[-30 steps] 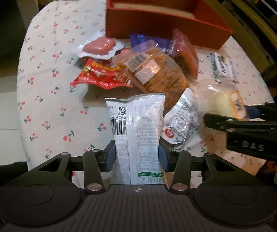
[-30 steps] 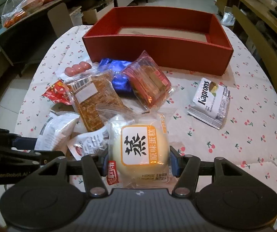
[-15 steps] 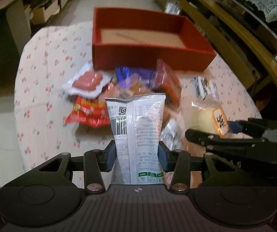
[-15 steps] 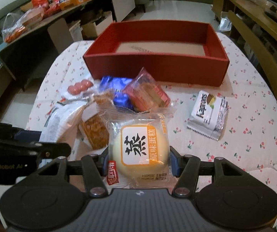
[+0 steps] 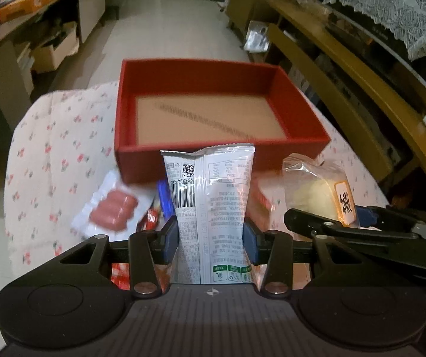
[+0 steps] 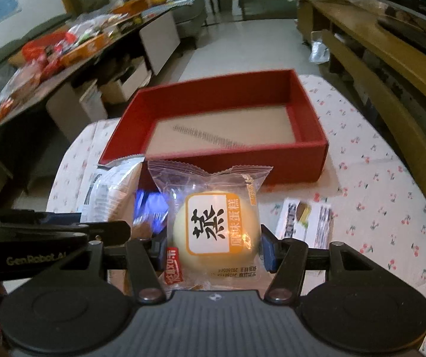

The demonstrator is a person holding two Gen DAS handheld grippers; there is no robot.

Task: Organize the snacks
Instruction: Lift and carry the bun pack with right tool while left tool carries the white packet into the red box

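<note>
My left gripper (image 5: 211, 236) is shut on a silver snack packet (image 5: 210, 196), held up in the air before the red box (image 5: 183, 74). My right gripper (image 6: 213, 247) is shut on a clear-wrapped yellow steamed cake (image 6: 213, 229), also lifted. The red box (image 6: 311, 101) is open, with only its brown floor showing, and stands at the far side of the cherry-print table (image 6: 376, 178). The right gripper with the cake (image 5: 317, 196) shows at the right of the left wrist view. The left gripper with its packet (image 6: 111, 196) shows at the left of the right wrist view.
On the table below lie a pack of pink sausages (image 5: 111, 211), a blue wrapper (image 6: 150, 205) and a white biscuit pack (image 6: 305, 217). A wooden bench (image 6: 391, 89) runs along the right. A cluttered side table (image 6: 64, 47) stands at the left.
Both grippers have risen with their snacks and moved toward the red box, so its inside now shows. The snack pile has dropped low in both views.
</note>
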